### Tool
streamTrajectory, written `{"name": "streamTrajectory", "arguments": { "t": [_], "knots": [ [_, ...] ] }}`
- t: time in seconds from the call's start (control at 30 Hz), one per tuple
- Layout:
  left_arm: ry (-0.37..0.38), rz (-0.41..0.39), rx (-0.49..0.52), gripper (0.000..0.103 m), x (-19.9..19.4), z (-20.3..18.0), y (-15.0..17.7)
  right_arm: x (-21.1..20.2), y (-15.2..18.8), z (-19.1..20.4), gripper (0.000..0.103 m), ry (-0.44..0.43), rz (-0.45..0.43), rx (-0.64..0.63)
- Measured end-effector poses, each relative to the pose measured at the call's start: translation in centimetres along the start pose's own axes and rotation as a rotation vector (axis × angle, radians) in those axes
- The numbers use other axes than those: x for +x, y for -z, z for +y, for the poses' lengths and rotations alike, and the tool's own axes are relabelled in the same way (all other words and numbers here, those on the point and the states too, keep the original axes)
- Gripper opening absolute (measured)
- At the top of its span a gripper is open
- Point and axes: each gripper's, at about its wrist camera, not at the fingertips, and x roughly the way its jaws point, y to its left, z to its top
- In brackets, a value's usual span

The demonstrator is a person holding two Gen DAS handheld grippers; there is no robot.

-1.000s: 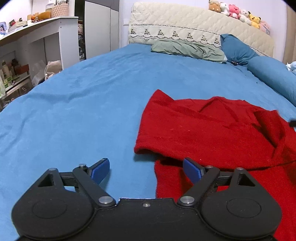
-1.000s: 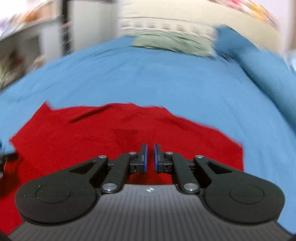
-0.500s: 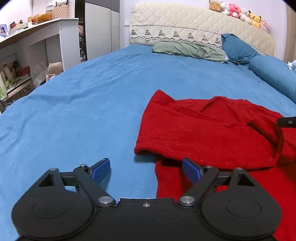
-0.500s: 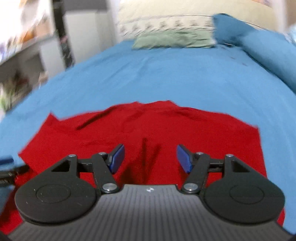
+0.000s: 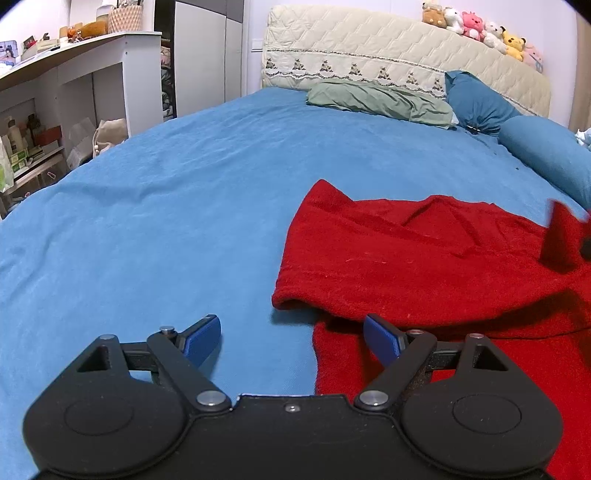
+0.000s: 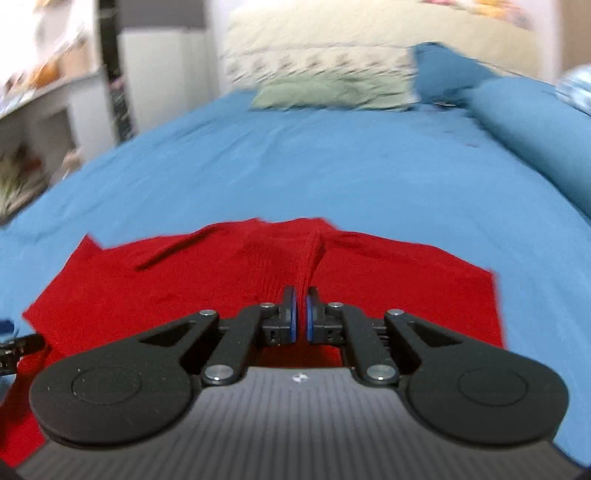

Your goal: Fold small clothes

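Half a second ago the right tongs [image 6: 300, 314] stood wide apart over the cloth; now their blue pads are drawn nearly together on a raised pleat of the red knitted garment [image 6: 258, 280], which rises as a narrow ridge between them, probably so that this part can be lifted and carried over for a fold. Blur in the right wrist view suggests the hand is moving. The left tongs [image 5: 291, 339] have hardly shifted: they gape wide and hold nothing, one pad over bare sheet and the other just above the garment's near edge, seemingly placed to straddle that edge and pin or take it while the other side is pulled. Beyond them the red garment [image 5: 424, 266] lies on the blue bed [image 5: 166, 206], its left portion already doubled over a lower layer, with wrinkles left to smooth, so the folding looks partly done. Farther off, a green pillow [image 5: 376, 99] and blue pillows [image 5: 476, 103] lie against the quilted headboard [image 5: 369, 48], with plush toys [image 5: 480, 27] along its top.
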Motion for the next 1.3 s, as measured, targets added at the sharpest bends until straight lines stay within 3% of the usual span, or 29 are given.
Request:
{"name": "streamTrajectory", "arguments": {
  "t": [0.17, 0.27, 0.3, 0.4, 0.43, 0.47, 0.5, 0.57, 0.7, 0.83, 0.87, 0.93, 1.23, 1.3],
  "knots": [
    [-0.012, -0.005, -0.001, 0.086, -0.1, -0.1, 0.0, -0.7, 4.5, -1.5, 0.029, 0.021, 0.069, 0.029],
    [-0.021, -0.007, -0.006, 0.086, -0.2, 0.0, 0.0, -0.6, 5.0, -2.2, 0.057, 0.023, 0.060, 0.065],
    [-0.023, -0.007, -0.009, 0.086, -0.2, -0.1, 0.0, -0.4, 4.9, -2.3, 0.058, 0.019, 0.052, 0.081],
    [-0.027, -0.002, -0.012, 0.085, 0.0, 0.0, 0.0, 0.3, 4.4, -3.1, 0.055, 0.022, 0.073, 0.116],
    [-0.029, -0.001, -0.011, 0.085, 0.1, 0.0, 0.0, 0.6, 4.3, -3.2, 0.048, 0.022, 0.087, 0.119],
    [-0.032, 0.001, -0.011, 0.084, 0.2, 0.0, 0.0, 1.0, 4.1, -3.4, 0.028, 0.022, 0.100, 0.115],
    [-0.034, 0.003, -0.012, 0.084, 0.3, 0.0, 0.1, 1.0, 3.8, -3.6, 0.021, 0.019, 0.105, 0.106],
    [-0.034, 0.003, -0.010, 0.083, 0.4, 0.1, 0.1, 0.8, 2.5, -3.7, 0.020, 0.015, 0.099, 0.069],
    [-0.035, 0.000, 0.012, 0.077, 1.0, -0.4, 0.0, -1.1, -1.8, -4.9, 0.020, 0.040, -0.007, 0.018],
    [-0.001, -0.008, 0.033, 0.063, 1.7, -1.4, -0.5, -1.6, -4.0, -7.9, 0.020, 0.121, -0.047, 0.008],
    [0.003, -0.004, 0.043, 0.054, 1.8, -1.7, -0.5, -1.2, -3.8, -8.6, 0.020, 0.139, -0.032, 0.004],
    [-0.002, 0.005, 0.076, 0.049, 1.9, -2.0, -0.3, -0.3, -2.9, -9.6, 0.020, 0.163, 0.010, -0.006],
    [-0.028, 0.006, 0.145, 0.048, 0.8, -2.3, -0.7, 2.0, 2.4, -11.6, 0.022, 0.188, 0.121, 0.069],
    [-0.017, -0.037, 0.175, 0.048, -0.3, -3.2, -1.5, 1.1, 3.1, -11.7, 0.032, 0.200, 0.107, 0.051]
  ]
}}
